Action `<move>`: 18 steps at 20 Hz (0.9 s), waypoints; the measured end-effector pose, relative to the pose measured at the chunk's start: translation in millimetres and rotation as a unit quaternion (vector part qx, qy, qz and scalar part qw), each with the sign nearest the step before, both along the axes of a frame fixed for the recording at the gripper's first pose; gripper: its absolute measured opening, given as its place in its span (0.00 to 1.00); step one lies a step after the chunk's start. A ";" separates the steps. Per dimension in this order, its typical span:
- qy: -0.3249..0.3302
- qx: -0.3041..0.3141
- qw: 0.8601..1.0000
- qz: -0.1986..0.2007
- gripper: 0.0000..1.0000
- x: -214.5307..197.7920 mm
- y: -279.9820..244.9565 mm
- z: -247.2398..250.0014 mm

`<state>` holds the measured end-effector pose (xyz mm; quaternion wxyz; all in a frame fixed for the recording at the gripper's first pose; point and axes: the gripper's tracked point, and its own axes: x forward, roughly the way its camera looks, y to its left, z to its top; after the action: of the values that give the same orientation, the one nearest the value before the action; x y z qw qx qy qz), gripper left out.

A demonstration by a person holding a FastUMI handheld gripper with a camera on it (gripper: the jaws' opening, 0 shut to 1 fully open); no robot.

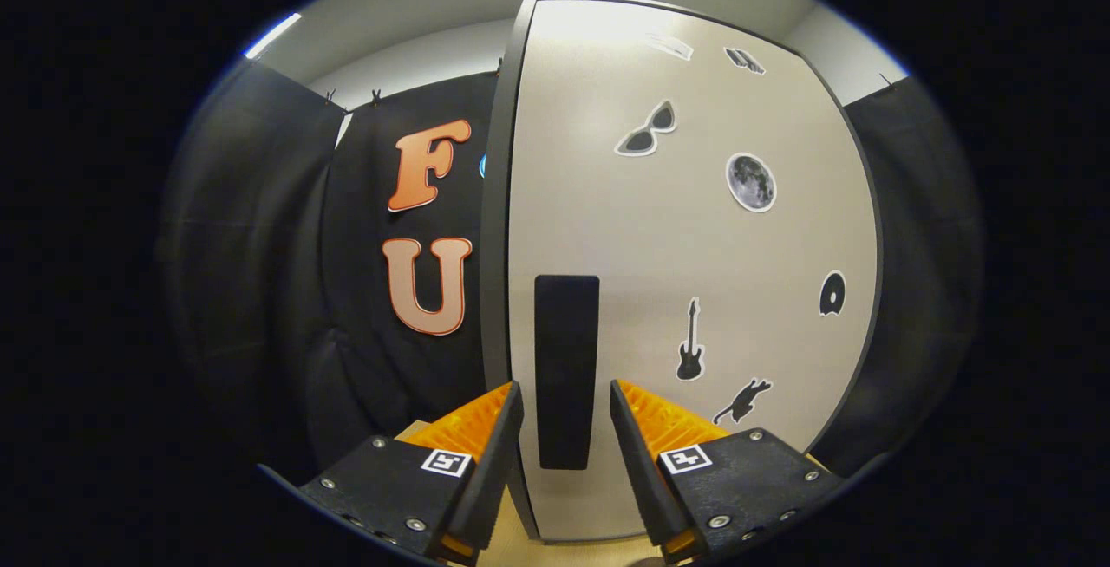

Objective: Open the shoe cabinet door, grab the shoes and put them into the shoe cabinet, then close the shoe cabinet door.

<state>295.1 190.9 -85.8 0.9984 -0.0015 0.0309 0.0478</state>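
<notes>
The shoe cabinet door (659, 237) is a pale panel with several dark stickers on it, and it looks closed against the cabinet's dark left side (496, 246). A tall black handle (566, 333) stands upright near the door's left edge. My gripper (564, 387) is open, with one finger on each side of the handle's lower half. The fingertips (512, 398) reach about level with the handle, and I cannot tell whether they touch it.
The booth's black cloth wall (260, 246) hangs to the left of and behind the cabinet, and more of it shows on the right (919, 246). A light wooden surface (520, 541) lies below the fingers at the cabinet's foot.
</notes>
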 end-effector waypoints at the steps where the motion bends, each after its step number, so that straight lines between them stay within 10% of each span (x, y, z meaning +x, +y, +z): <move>1: 0.002 0.002 1.000 0.000 0.62 3.3 0.9 -0.6; 5: 0.006 0.003 1.000 -0.006 0.39 9.4 1.7 -4.2; 18: 0.020 0.036 0.999 -0.011 0.25 -27.1 -8.0 -3.9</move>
<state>268.0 182.8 -89.7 0.9975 0.0352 0.0488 0.0376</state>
